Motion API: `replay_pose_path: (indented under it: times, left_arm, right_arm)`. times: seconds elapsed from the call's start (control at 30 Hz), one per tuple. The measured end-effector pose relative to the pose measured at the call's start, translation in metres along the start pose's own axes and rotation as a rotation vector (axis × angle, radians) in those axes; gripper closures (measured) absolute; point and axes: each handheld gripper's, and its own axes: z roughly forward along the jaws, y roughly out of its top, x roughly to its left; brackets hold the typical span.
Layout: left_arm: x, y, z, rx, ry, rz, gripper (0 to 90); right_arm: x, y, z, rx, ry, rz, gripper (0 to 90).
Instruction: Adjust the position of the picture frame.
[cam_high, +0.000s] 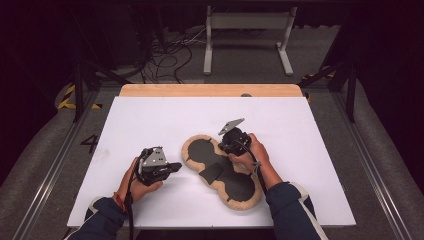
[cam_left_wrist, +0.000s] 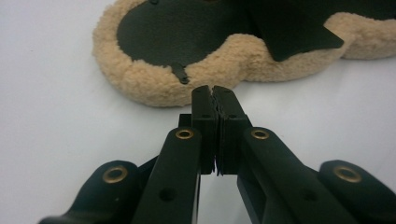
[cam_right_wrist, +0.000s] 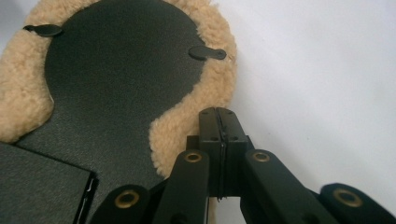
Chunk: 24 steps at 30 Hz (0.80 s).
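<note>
A peanut-shaped black pad with a tan fleece rim (cam_high: 220, 175) lies flat on the white table top (cam_high: 150, 120). A loose black flap (cam_high: 212, 172) rests across its narrow middle. My left gripper (cam_high: 176, 166) hovers just left of the pad, its jaws shut and empty; in the left gripper view the tips (cam_left_wrist: 212, 91) point at the fleece rim (cam_left_wrist: 154, 84) a short way ahead, near a small black tab (cam_left_wrist: 181, 73). Held over the pad's right side, my right gripper (cam_high: 224, 146) is also shut with nothing in it, its tips (cam_right_wrist: 218, 112) above the fleece edge (cam_right_wrist: 187, 116).
A wooden strip (cam_high: 210, 90) runs along the table's far edge. Beyond it, on the floor, stand a white metal frame (cam_high: 247, 22) and a tangle of cables (cam_high: 170, 55). Bare white surface surrounds the pad on all sides.
</note>
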Motion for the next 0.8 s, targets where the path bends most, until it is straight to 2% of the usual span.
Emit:
replay_pose_path:
  times: [0.1,0.17,0.2,0.23,0.37,0.43,0.5,0.6,0.63,0.7,0.73,0.8]
  left_arm:
    - [0.005,0.002,0.001,-0.015,0.008,-0.026,86.0]
    - [0.007,0.003,0.002,-0.019,0.01,-0.031,85.8]
    - [0.011,0.005,0.003,-0.027,0.016,-0.045,85.8]
    - [0.014,0.007,0.003,-0.031,0.02,-0.054,83.6]
    - [0.022,0.013,0.007,-0.043,0.052,-0.081,78.5]
    - [0.027,0.016,0.007,-0.053,0.073,-0.1,73.8]
    - [0.032,0.018,0.008,-0.071,0.068,-0.111,73.6]
    - [0.037,0.022,0.012,-0.078,0.068,-0.122,70.6]
    - [0.039,0.024,0.014,-0.079,0.066,-0.133,69.6]
    - [0.044,0.026,0.019,-0.09,0.069,-0.146,66.3]
    - [0.046,0.027,0.022,-0.09,0.057,-0.169,66.1]
    - [0.051,0.029,0.026,-0.094,0.052,-0.184,64.2]
  right_arm:
    - [0.005,-0.01,-0.018,-0.062,-0.037,0.027,90.0]
    - [0.006,-0.014,-0.023,-0.072,-0.035,0.032,90.0]
    - [0.007,-0.018,-0.028,-0.086,-0.024,0.041,90.0]
    - [0.012,-0.028,-0.042,-0.112,-0.031,0.034,90.0]
    - [0.025,-0.053,-0.072,-0.173,-0.015,0.045,90.0]
    - [0.031,-0.069,-0.089,-0.205,-0.016,0.07,90.0]
    - [0.037,-0.086,-0.104,-0.245,0.015,0.1,90.0]
    - [0.046,-0.108,-0.12,-0.246,0.024,0.105,90.0]
    - [0.05,-0.116,-0.126,-0.241,0.013,0.102,90.0]
    - [0.056,-0.133,-0.135,-0.256,0.031,0.112,90.0]
    - [0.059,-0.138,-0.137,-0.251,0.033,0.113,90.0]
    - [0.064,-0.147,-0.138,-0.245,0.05,0.105,90.0]
